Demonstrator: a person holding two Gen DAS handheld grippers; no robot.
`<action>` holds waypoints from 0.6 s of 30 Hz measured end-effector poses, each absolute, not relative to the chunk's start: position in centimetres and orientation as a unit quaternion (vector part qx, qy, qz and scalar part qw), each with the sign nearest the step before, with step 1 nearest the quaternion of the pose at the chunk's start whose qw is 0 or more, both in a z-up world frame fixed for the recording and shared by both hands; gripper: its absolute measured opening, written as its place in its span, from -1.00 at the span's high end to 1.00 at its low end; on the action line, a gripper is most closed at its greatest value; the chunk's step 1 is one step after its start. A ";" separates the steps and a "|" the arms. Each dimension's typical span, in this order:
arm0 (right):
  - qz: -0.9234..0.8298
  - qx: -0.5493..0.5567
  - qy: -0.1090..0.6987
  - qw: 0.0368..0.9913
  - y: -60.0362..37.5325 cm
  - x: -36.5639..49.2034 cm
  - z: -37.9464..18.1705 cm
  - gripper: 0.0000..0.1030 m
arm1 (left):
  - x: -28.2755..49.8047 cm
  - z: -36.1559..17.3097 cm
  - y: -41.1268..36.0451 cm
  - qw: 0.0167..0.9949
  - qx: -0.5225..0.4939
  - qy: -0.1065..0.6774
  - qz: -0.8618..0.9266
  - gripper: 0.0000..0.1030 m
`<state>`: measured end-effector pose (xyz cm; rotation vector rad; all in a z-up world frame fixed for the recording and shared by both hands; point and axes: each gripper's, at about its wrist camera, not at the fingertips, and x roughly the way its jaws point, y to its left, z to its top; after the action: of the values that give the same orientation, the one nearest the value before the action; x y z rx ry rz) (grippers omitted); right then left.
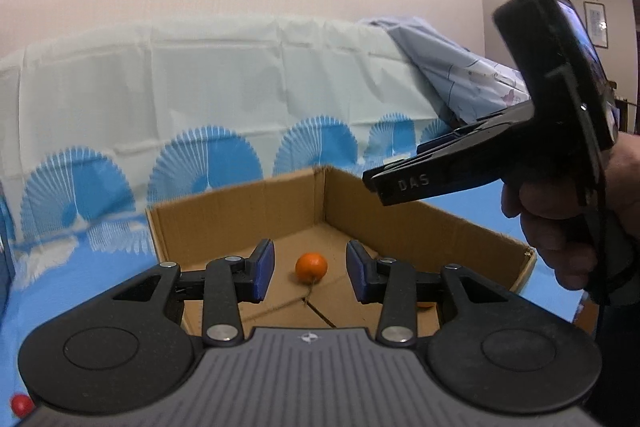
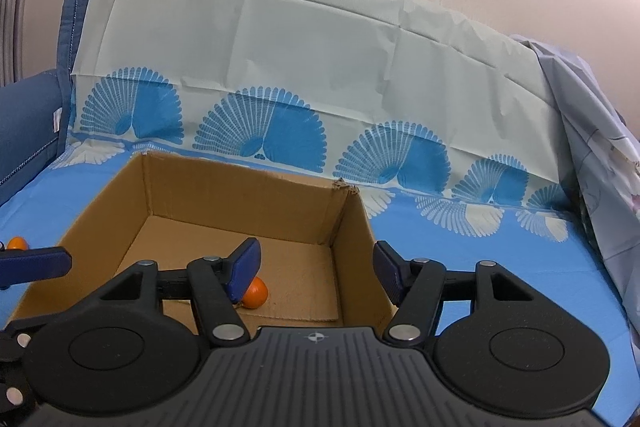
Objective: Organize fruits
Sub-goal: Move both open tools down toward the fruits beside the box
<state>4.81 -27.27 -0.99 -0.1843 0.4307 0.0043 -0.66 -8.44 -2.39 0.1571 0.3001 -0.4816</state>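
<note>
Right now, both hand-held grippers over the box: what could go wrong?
1. The right hand-held gripper straddles the cardboard box wall; lowering could snag the rim.
2. The orange lies loose on the box floor and may roll if the box is bumped.
3. The left hand-held gripper and the right work close together over the box; they could collide.

One small round orange [image 1: 311,267] was seen resting on the floor of an open cardboard box [image 1: 240,215], unheld.

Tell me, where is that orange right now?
The orange lies on the floor of the cardboard box, seen in the left wrist view between the open left tool.
</note>
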 end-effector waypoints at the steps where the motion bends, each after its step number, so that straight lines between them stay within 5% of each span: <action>1: 0.001 -0.091 0.206 0.974 -27.2 4.6 -0.9 -0.21 | -0.8 -2.3 -8.4 0.958 0.080 0.142 -0.237 0.14; 10: -0.016 -0.028 0.157 0.987 -26.8 3.2 1.1 0.17 | -1.8 -0.9 -5.6 0.967 0.064 0.125 -0.214 0.14; 18: -0.001 0.046 0.136 0.990 -25.4 1.5 2.2 0.19 | -1.5 1.2 -1.8 0.978 0.054 0.134 -0.149 0.14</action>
<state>1.49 -25.40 2.24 0.0915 0.2728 -0.0023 -1.53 -1.78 1.22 0.1082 0.2702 -0.2997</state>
